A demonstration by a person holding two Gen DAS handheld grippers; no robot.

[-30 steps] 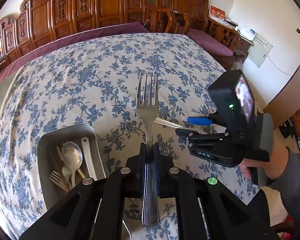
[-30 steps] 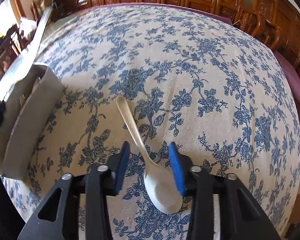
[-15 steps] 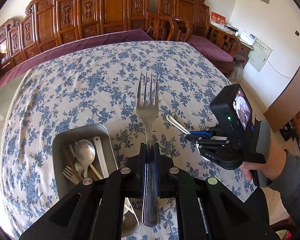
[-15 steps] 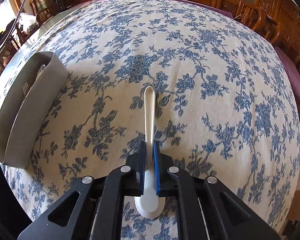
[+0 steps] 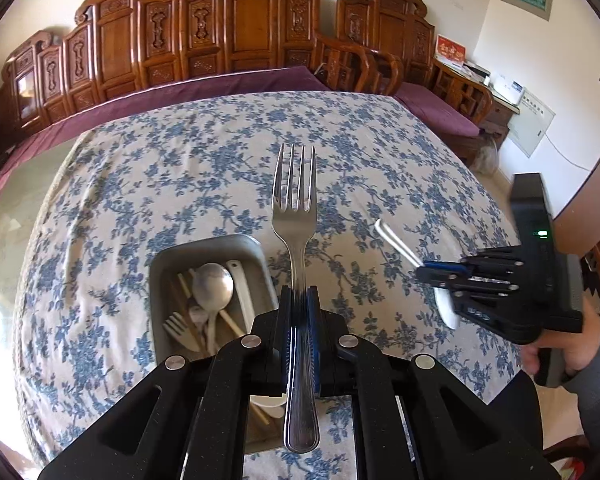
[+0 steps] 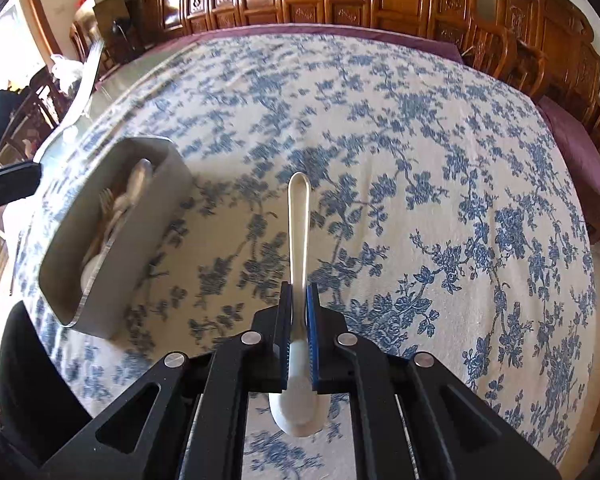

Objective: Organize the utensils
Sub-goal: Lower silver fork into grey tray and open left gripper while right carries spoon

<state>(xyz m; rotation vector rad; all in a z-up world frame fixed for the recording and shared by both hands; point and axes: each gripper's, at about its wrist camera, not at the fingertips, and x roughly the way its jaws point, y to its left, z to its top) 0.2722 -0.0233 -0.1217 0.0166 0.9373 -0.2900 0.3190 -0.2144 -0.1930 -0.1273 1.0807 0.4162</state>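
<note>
Table: blue-flowered cloth [image 6: 420, 160] covers all of it, carved wooden chairs [image 5: 236, 28] line the wall behind, and your grey tray [image 5: 160, 280] sits on the near left side.
Fork: your left gripper [image 5: 300, 332] is clamped tight on the steel fork [image 5: 295, 216], handle through the pads, tines pointing away from you, held in the air just beside the tray's right wall.
Spoon: your right gripper [image 6: 299, 336] pinches the white spoon [image 6: 299, 240] at the neck, bowl hanging under the jaws, handle sticking forward, clear of the cloth.
Tray contents: a metal spoon [image 5: 213, 284], a pale fork [image 5: 178, 328], chopsticks and a white ladle-style spoon already lie inside, so you are well into the sorting by my read.
Right hand: seen from the left camera, it is well off to the right of the tray with the spoon.
Risk, fork: the handle is smooth and narrow; tilt it steeply and it could slide through the pads and clatter short of the tray.
Risk, spoon: you grip only the thin neck, so a quick swing could pivot the bowl and twist it loose.
Risk, crowding: both loads head for one narrow tray; bring them together and the grippers may knock each other or the tray wall.
</note>
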